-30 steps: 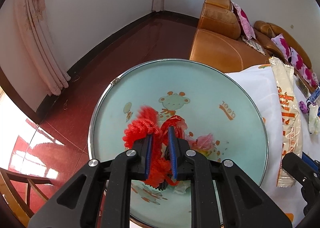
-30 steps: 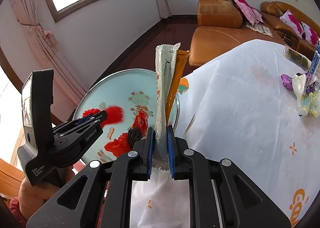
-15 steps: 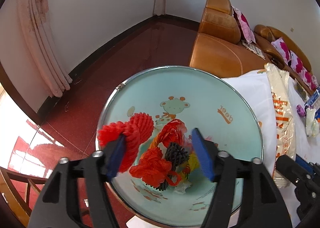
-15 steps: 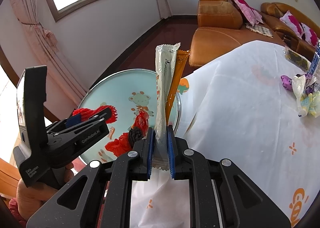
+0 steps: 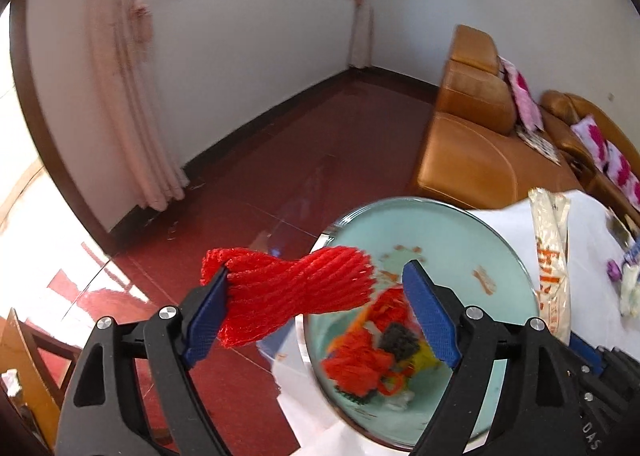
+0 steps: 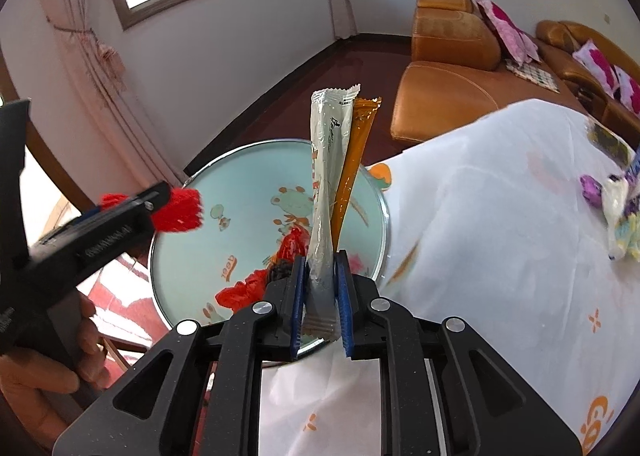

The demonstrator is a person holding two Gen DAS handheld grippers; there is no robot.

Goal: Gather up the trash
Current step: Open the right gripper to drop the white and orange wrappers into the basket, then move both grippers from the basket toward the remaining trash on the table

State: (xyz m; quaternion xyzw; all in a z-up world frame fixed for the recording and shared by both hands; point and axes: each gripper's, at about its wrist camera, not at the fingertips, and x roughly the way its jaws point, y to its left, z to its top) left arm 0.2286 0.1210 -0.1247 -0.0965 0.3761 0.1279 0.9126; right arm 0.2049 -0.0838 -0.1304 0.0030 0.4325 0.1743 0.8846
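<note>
A round pale-green tray (image 5: pixel 448 232) (image 6: pixel 240 183) with a cartoon print sits at the table's edge and holds red mesh and dark scraps (image 5: pixel 372 352) (image 6: pixel 280 268). My left gripper (image 5: pixel 316 296) is open wide; a red foam net sleeve (image 5: pixel 288 288) (image 6: pixel 178 209) clings to its left finger (image 5: pixel 208 304), above the tray's left rim. My right gripper (image 6: pixel 320 276) is shut on a white snack wrapper (image 6: pixel 330 159) and an orange one (image 6: pixel 356 151), upright over the tray's near edge; they also show in the left wrist view (image 5: pixel 552 256).
A white printed tablecloth (image 6: pixel 500 236) covers the table. More wrappers (image 6: pixel 616 207) lie at its far right. An orange leather sofa (image 6: pixel 452 67) stands beyond. Red floor and a pink curtain (image 5: pixel 128 103) lie left.
My left gripper has opened wide and lifted away to the left. The red net sleeve stayed stuck on its left finger. My right gripper holds its wrappers and has barely moved.
</note>
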